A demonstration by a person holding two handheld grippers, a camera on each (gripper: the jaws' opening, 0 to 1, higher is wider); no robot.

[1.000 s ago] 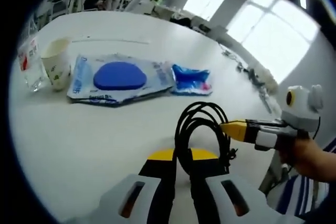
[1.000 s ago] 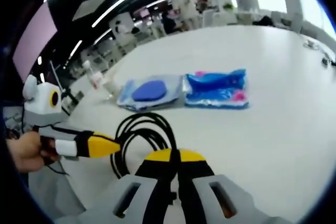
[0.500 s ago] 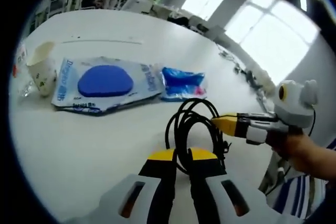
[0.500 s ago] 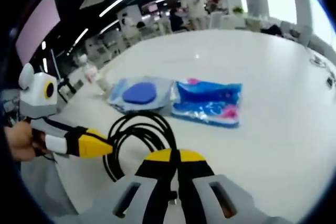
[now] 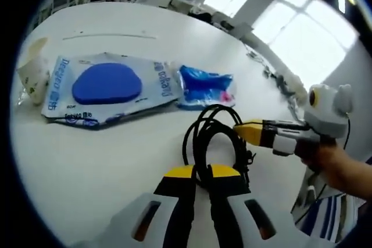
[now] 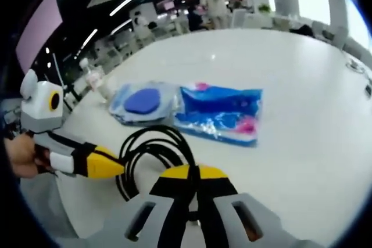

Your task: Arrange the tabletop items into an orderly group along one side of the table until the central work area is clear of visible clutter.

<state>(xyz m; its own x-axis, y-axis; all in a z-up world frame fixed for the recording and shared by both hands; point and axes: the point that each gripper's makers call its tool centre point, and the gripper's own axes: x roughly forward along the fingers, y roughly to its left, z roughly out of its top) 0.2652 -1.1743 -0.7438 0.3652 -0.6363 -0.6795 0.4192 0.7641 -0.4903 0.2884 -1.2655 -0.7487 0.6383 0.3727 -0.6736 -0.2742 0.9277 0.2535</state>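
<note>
Left hand-held gripper [image 5: 200, 173] and right hand-held gripper [image 6: 193, 173], each clamped on coiled black cable [image 5: 210, 137] above white surface [image 5: 87, 155]. Beyond, clear packet with blue oval pad [image 5: 107, 83], touching blue printed pouch [image 5: 203, 85]. Paper cup [image 5: 32, 74] half cut off at edge. Packets nearer than a second ago.

On the white worktop [image 6: 302, 114], the right gripper [image 6: 195, 173] has its yellow-tipped jaws closed on a black coiled cable [image 6: 152, 149]. The left gripper [image 6: 107, 164] (a hand holds it at the left edge) reaches the coil's side. Beyond lie a clear packet with a blue pad [image 6: 142, 101] and a blue packet [image 6: 221, 111], apparently touching.
</note>
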